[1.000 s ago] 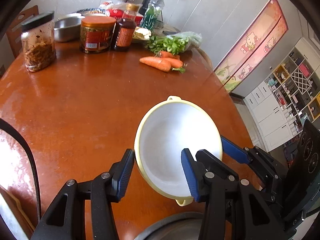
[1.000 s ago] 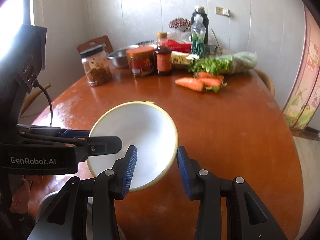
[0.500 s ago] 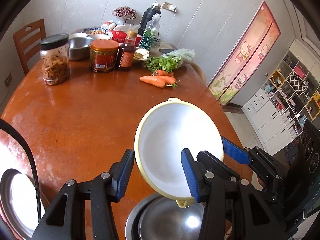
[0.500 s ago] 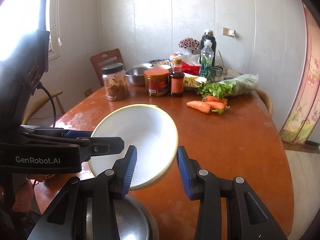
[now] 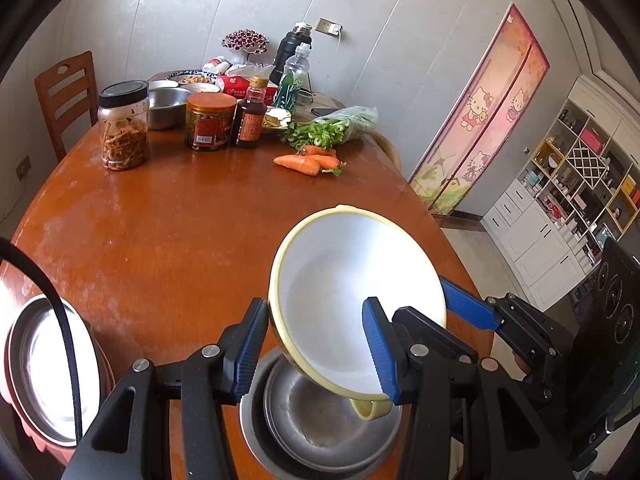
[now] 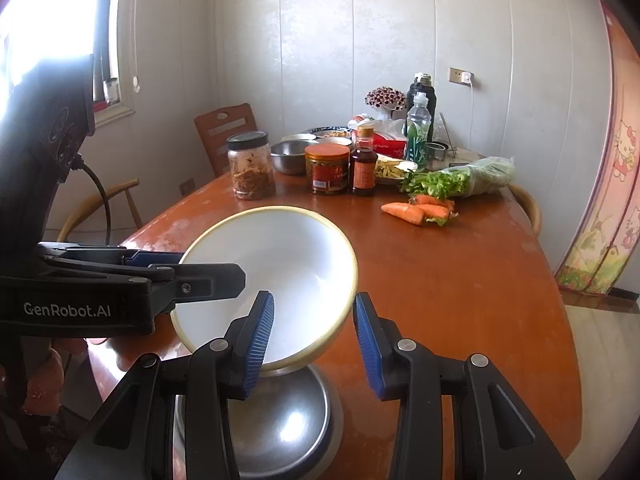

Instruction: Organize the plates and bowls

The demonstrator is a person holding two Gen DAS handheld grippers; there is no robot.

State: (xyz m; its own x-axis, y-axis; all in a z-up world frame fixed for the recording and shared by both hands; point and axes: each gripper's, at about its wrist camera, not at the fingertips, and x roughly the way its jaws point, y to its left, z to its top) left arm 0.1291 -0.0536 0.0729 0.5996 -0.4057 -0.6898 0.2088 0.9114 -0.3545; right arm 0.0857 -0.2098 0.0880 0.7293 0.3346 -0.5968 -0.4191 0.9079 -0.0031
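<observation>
A white bowl (image 5: 352,300) with a pale yellow rim and small tab handles hangs tilted in the air, its opening facing about 10 o'clock, directly above a steel bowl (image 5: 320,420) standing upright at the surface's near edge

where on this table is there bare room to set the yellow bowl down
The widest bare patch is the middle of the table, between the jars and the steel bowl under the yellow bowl. Another lies right of the carrots, toward the table's right edge. The far end is crowded with jars, bottles and greens.
</observation>
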